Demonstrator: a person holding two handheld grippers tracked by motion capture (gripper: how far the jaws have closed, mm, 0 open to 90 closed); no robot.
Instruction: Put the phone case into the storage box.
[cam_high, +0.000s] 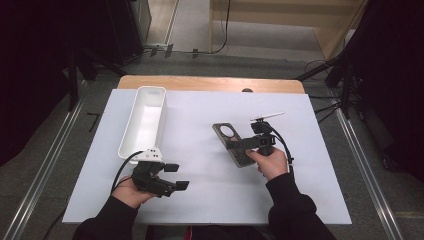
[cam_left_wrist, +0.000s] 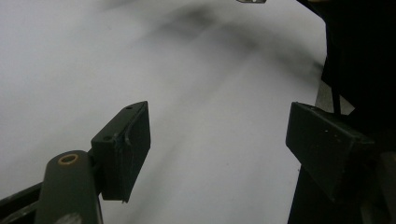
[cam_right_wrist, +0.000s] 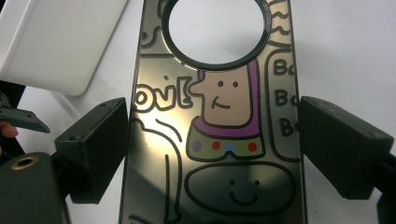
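Glossy phone case (cam_right_wrist: 219, 135) flat, long axis diagonal, camera hole far end; right hand-held gripper (cam_right_wrist: 212, 154) jaws straddle it, touching unclear; left hand-held gripper (cam_left_wrist: 219, 149) spread, empty.

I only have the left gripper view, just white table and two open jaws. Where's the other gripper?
Observer: The right gripper is at a phone case right of centre on the table.
Operator: Gripping it?
Observer: The jaws straddle its long edges; whether they press, I cannot tell.
Operator: What's on the case?
Observer: Cartoon drawings and a round camera hole.
Operator: Anything near me?
Observer: A white tray lies beyond the left gripper.
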